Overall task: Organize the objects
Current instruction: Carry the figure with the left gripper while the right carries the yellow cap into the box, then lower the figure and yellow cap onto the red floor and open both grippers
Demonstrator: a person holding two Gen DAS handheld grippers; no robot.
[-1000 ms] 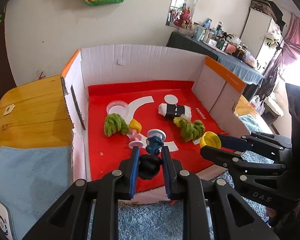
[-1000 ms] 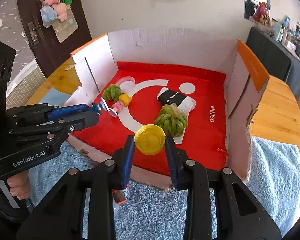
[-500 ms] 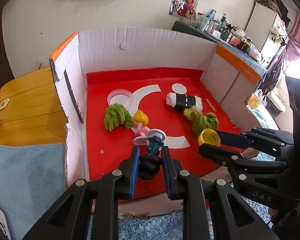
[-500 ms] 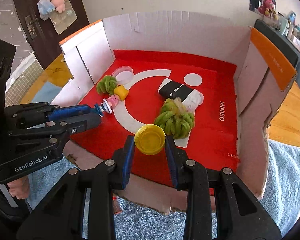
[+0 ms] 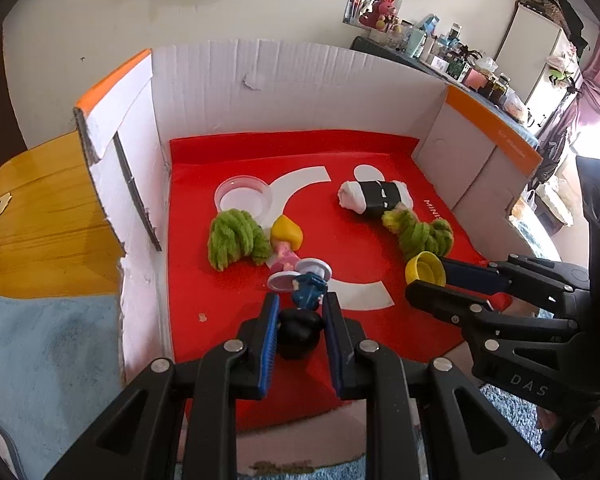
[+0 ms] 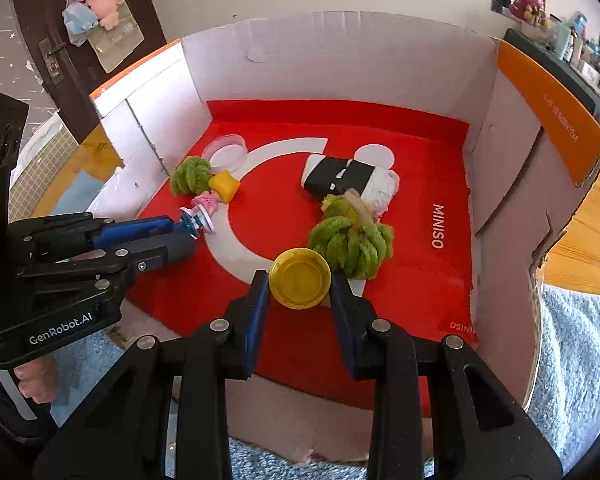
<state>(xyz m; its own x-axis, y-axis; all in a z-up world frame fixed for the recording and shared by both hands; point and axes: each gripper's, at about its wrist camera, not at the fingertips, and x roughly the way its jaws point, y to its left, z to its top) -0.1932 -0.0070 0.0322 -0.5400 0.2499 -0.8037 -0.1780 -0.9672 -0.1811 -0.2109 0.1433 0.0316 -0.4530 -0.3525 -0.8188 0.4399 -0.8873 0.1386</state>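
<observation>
My left gripper [image 5: 299,308] is shut on a blue figurine with black hair [image 5: 305,312] and holds it over the red floor of the cardboard box [image 5: 300,80], close to a pink doll with yellow hair [image 5: 285,246]. It shows at the left of the right wrist view [image 6: 180,236]. My right gripper [image 6: 299,284] is shut on a yellow cap [image 6: 299,278], held over the box floor just in front of a green fuzzy bundle [image 6: 352,240]. In the left wrist view the cap [image 5: 424,268] sits at the right gripper's tips.
In the box lie a second green bundle [image 5: 236,238], a clear round lid [image 5: 242,198] and a white roll with a black band [image 5: 374,196]. The box walls [image 6: 548,132] rise on three sides. A blue cloth [image 5: 48,352] and wooden table [image 5: 40,216] lie left.
Both grippers have moved forward and down into the box with their objects still held. The figurine now hangs next to the pink doll, and the cap nears the green bundle.
</observation>
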